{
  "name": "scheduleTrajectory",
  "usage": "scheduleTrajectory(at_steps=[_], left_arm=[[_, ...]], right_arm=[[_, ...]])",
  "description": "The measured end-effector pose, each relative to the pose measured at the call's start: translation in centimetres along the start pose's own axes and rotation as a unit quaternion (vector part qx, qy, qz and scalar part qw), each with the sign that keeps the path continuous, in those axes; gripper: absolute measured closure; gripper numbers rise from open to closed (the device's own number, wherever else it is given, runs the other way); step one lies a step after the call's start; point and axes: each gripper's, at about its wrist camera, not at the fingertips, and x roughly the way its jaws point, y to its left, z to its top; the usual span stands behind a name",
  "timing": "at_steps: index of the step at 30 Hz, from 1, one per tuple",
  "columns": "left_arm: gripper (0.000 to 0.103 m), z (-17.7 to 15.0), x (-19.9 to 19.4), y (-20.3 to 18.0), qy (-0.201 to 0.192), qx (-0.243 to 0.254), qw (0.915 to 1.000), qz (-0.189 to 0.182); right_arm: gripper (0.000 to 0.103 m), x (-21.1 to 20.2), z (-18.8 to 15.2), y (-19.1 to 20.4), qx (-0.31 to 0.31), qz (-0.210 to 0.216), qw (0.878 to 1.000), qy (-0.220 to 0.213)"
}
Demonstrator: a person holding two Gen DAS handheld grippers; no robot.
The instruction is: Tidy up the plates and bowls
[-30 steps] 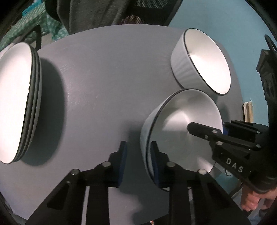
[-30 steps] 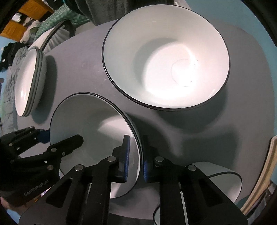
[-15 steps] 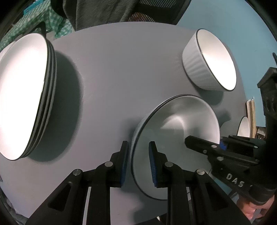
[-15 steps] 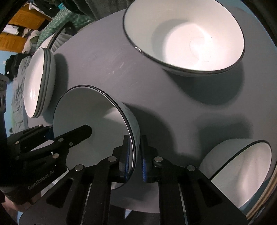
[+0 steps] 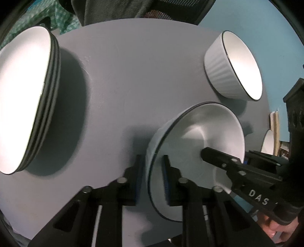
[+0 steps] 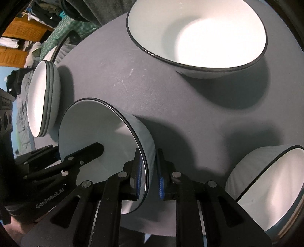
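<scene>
Bowl rims sit between the fingers of both grippers: a white, dark-rimmed ceramic bowl rests near the front edge of the round grey table, and each tool straddles one side of its wall. The left gripper has one blue-padded finger outside the wall and the other inside; a slim gap shows on the outer side, so the fingers stand spread around the rim without clearly pressing it. The right gripper takes the opposite side of the same bowl. Its inner pad lies close against the inside of the wall, while the outer pad stands a little off it, so this pair too looks parted around the rim. In each wrist view the other tool's black finger reaches into the bowl's hollow.

A stack of white plates with dark rims lies near the table's left edge, well apart from the gripped bowl. A white ribbed bowl with a dark rim sits toward the right edge, near the gripped bowl but apart from it. A large, shallow white bowl with a dark rim stands toward the far edge in the right wrist view.

Dark grey cloth hangs beyond the far edge of the table.
</scene>
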Motion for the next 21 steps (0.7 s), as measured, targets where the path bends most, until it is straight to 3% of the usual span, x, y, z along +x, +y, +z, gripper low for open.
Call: scheduleTrajectory(at_steps=[6, 21], left_arm=[[0.087, -0.1, 0.0, 0.0, 0.008, 0.012, 0.9998, 0.014], [0.087, 0.9, -4.3, -0.6, 0.008, 0.007, 0.9998, -0.014]], right_arm=[[0.091, 0.0, -0.1, 1.0, 0.000, -0.014, 1.000, -0.005], [0.092, -3.2, 0.7, 2.3, 0.006, -0.014, 1.000, -0.021]])
